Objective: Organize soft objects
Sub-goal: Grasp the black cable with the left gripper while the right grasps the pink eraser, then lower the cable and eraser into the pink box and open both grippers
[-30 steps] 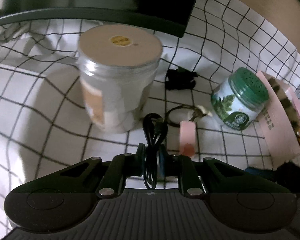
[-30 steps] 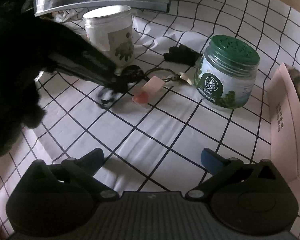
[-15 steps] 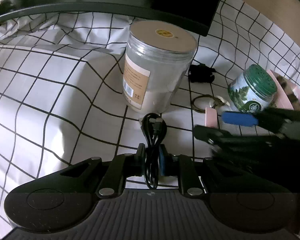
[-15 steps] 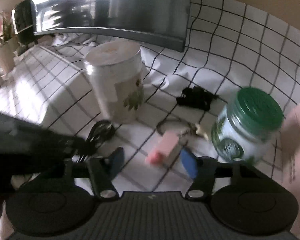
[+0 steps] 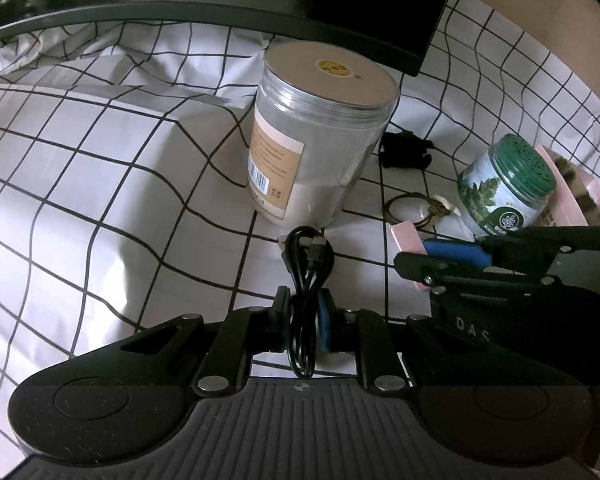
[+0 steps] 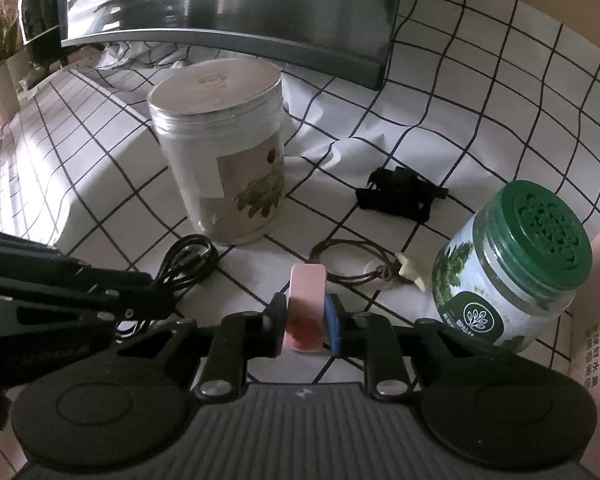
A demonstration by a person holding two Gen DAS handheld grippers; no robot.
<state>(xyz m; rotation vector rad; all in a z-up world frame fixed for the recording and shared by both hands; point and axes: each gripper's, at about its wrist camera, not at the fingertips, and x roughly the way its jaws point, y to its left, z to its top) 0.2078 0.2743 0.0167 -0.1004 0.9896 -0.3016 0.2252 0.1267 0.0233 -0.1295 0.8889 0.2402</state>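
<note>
L gripper (image 5: 305,320) clamped on black cable bundle (image 5: 306,258), clear jar (image 5: 320,136) just ahead. R gripper (image 6: 306,320) closing w/ pink eraser (image 6: 305,308) between its jaws, pads at its sides; green-lid jar (image 6: 512,268) to its right.

Standing on the cloth (image 6: 440,92): tall jar (image 6: 224,160) left, small jar (image 6: 512,272) right. Lying between them: strap (image 6: 400,194) behind, cord loop (image 6: 348,260) in front.

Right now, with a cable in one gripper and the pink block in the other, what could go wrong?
The right gripper is closing on the pink block near one end, so it could pivot or slip. The cord lies close beside the block and might snag. The cable loops hanging from the left gripper could catch the jar.
</note>
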